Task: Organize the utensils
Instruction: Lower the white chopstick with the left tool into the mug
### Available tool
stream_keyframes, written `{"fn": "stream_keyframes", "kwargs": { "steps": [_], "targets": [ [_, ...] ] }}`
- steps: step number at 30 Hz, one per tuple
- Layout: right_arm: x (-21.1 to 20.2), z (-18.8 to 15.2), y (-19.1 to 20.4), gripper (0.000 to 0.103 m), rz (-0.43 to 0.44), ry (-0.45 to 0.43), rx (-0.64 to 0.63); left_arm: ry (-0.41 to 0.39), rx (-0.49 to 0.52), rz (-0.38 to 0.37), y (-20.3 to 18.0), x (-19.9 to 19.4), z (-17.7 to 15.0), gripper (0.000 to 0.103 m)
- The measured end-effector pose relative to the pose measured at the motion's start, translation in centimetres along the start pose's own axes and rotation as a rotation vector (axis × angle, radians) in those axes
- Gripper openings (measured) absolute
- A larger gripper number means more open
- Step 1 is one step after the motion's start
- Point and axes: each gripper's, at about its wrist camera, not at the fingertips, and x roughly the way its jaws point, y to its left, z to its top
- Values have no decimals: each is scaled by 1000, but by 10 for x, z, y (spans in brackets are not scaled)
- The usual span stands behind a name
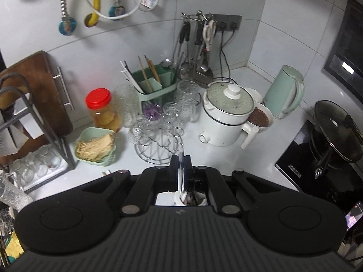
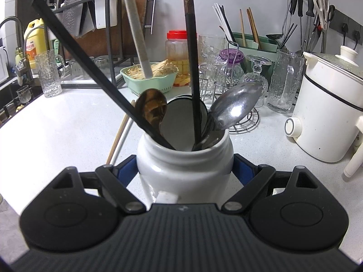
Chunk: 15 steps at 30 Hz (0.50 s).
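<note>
Right gripper (image 2: 185,170) is clamped on the white jar (image 2: 185,165) of utensils sitting on the counter (image 2: 68,124). Left gripper (image 1: 181,167) is pinched shut on a thin white stick (image 1: 180,176), right above the jar.

White counter (image 1: 226,158) meets glossy pale wall tiles (image 1: 136,45) in a corner.

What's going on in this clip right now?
A person with two handheld grippers is sorting utensils. The right gripper clamps a white jar holding spoons and chopsticks on the counter. The left gripper is shut on a thin pale utensil, above the jar. A green organizer stands further back.
</note>
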Motion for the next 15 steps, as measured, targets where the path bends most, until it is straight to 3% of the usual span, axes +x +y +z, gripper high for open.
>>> {"fn": "stream_keyframes", "kwargs": {
  "steps": [15],
  "targets": [
    [1,-2,-3,90,11,-1,18,99,57,-42,-26,58,0,5]
  ]
}}
